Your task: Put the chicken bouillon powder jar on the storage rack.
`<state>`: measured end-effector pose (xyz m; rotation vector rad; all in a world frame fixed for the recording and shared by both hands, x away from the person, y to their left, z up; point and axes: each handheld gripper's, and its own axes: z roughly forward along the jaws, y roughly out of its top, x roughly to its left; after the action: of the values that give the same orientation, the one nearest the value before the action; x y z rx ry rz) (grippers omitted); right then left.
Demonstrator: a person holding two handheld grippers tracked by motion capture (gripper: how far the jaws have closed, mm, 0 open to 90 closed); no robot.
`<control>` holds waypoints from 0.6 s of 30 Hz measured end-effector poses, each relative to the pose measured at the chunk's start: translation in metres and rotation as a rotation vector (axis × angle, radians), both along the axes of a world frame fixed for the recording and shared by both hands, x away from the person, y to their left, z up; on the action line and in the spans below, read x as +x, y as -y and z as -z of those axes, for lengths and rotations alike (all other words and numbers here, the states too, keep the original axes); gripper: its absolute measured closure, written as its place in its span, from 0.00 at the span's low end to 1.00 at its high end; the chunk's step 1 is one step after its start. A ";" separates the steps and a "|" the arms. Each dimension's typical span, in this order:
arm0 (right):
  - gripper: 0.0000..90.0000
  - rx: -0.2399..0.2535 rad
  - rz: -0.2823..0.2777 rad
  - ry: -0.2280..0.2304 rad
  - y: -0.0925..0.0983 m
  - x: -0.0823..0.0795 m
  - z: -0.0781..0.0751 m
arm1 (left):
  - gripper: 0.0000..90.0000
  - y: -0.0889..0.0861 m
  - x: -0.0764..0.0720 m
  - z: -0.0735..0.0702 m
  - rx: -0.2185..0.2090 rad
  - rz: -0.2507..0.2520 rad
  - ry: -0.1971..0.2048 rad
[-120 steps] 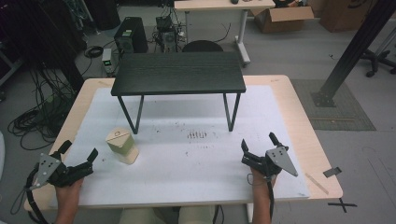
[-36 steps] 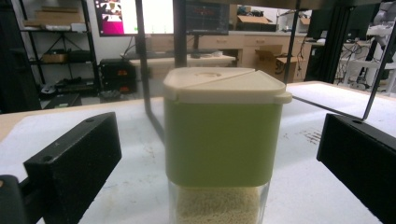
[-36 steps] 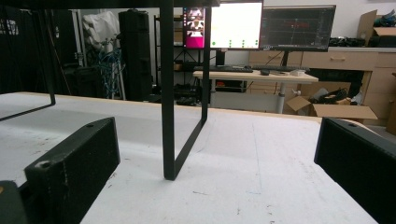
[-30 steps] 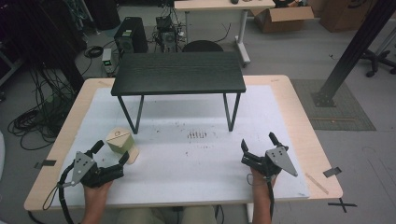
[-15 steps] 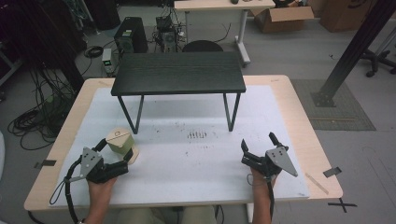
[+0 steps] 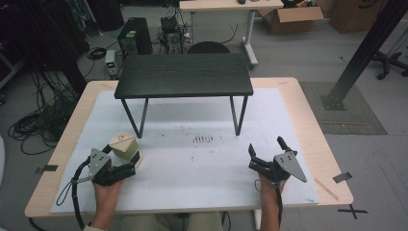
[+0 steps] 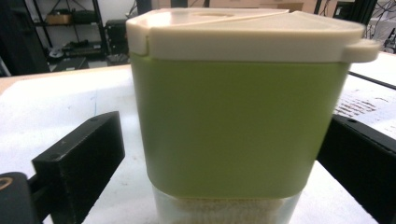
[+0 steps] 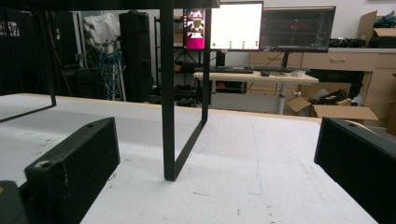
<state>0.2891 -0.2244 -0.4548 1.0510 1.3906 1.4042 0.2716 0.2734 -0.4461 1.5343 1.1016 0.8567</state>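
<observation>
I have the left gripper [image 6: 129,162] set around the green container [image 7: 238,116], which stands upright near the left edge of the surface [image 6: 192,168], just in front of the black stand [image 6: 184,75]. The jaws have just been closing, with the container between them. A gap remains on the left side, so the pads do not yet clamp; on the right side contact cannot be confirmed. I keep the jaws level and low on the body, below the cream lid [image 7: 243,28], to secure a stable hold. The right gripper [image 6: 267,156] rests near the front right corner, jaws apart and holding nothing, clear of the work.
</observation>
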 end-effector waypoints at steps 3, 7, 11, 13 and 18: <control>0.00 0.000 -0.001 0.000 0.000 0.000 0.000 | 0.05 0.000 0.001 0.000 -0.003 0.002 -0.011; 0.00 0.000 0.000 0.001 0.000 0.000 0.000 | 0.07 0.001 0.002 0.000 0.014 0.004 -0.023; 0.00 0.001 -0.001 0.002 0.000 0.000 0.000 | 0.10 0.002 0.003 -0.001 0.019 -0.002 -0.030; 0.00 0.001 -0.001 0.003 0.000 0.000 0.000 | 0.12 0.002 0.003 -0.001 0.018 -0.012 -0.034; 0.00 0.002 -0.001 0.003 0.000 0.000 0.000 | 0.17 0.004 0.004 -0.001 0.039 -0.012 -0.041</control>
<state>0.2889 -0.2246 -0.4548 1.0492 1.3887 1.4076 0.2757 0.2692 -0.4454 1.5849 1.1305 0.8624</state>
